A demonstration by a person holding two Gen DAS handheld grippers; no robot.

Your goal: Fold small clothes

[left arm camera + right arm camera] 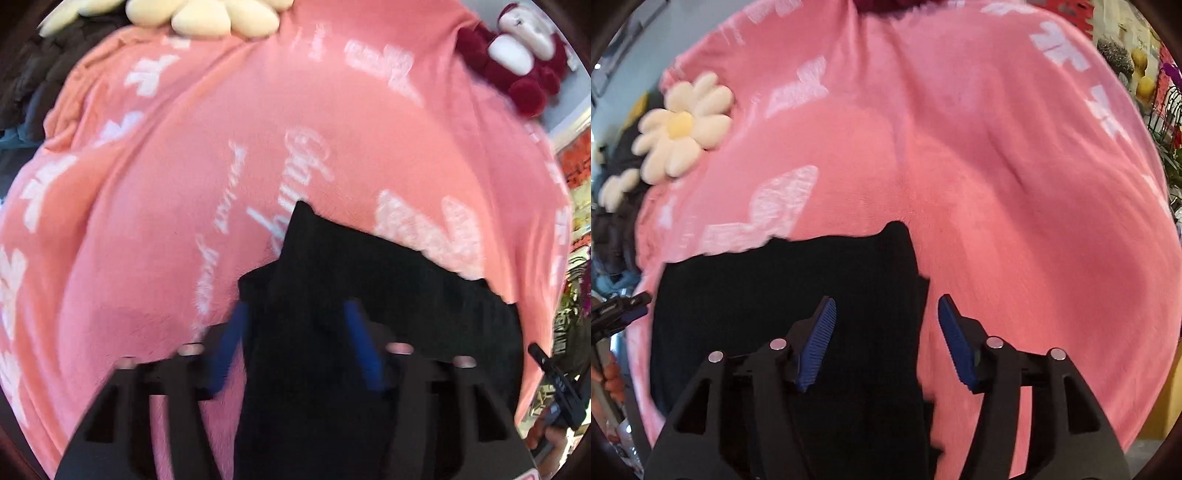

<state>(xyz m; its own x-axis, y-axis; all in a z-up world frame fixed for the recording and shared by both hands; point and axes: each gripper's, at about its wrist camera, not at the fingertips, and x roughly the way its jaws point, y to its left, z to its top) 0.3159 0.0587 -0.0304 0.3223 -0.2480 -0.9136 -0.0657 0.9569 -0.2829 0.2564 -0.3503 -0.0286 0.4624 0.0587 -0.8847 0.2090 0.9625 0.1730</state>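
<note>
A small black garment [332,288] lies on a pink blanket [184,166] with white lettering. In the left wrist view my left gripper [295,317] is open, its blue pads on either side of the garment's left edge strip. In the right wrist view the same black garment [775,295] spreads to the left, and my right gripper [886,314] is open, its pads straddling the garment's right edge. A corner of the cloth points up ahead of each gripper. Whether the pads touch the cloth I cannot tell; the left view is blurred.
Cream flower-shaped cushions [681,127] lie at the blanket's far left and also show in the left wrist view [207,14]. A dark red and white plush toy [517,59] sits at the far right. Dark clothes [33,81] are piled beside the blanket. The other gripper's tip [620,310] shows at the left edge.
</note>
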